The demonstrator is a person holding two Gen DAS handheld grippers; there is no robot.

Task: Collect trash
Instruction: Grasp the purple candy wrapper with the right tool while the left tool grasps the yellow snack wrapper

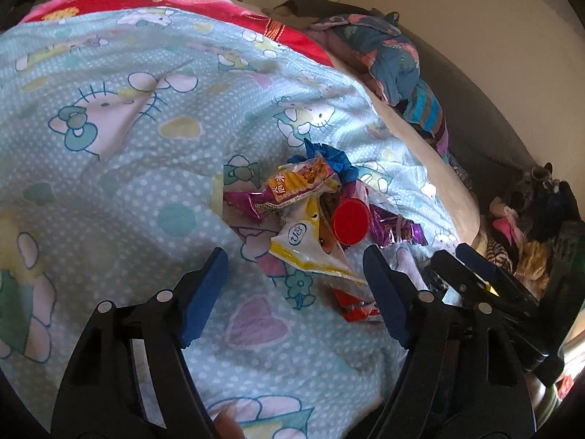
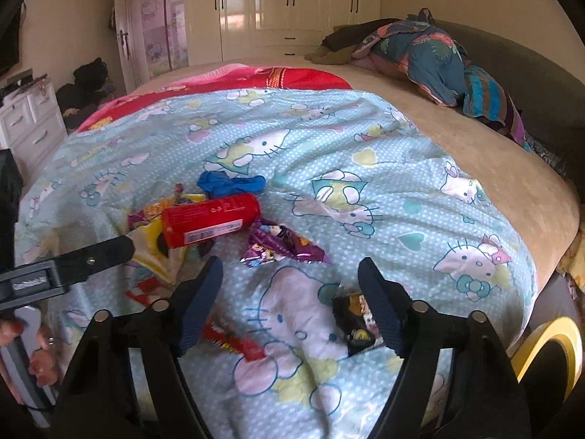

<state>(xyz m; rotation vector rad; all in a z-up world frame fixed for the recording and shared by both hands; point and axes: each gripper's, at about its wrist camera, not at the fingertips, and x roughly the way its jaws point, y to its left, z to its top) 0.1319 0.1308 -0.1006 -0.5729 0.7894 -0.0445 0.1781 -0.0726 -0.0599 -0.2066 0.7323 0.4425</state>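
1. Left wrist view: the left gripper [image 1: 296, 289] is spread wide, empty, above the blanket [image 1: 109, 168]; a red can [image 1: 350, 220] is seen end-on among wrappers [image 1: 292, 190], partly hidden.
2. Right wrist view: the right gripper [image 2: 290, 303] is spread wide; a black wrapper [image 2: 353, 320] is partly covered by its finger.

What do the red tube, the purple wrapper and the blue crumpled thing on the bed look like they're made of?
Red tube: probably printed cardboard or plastic with a smooth satin skin; it carries a barcode label and a red plastic-looking lid.
Purple wrapper: metallised plastic film, shiny; silver glints show along its crinkled edges.
Blue crumpled thing: thin, matte and limp, possibly a rubber glove or a plastic bag; the pictures cannot settle which.
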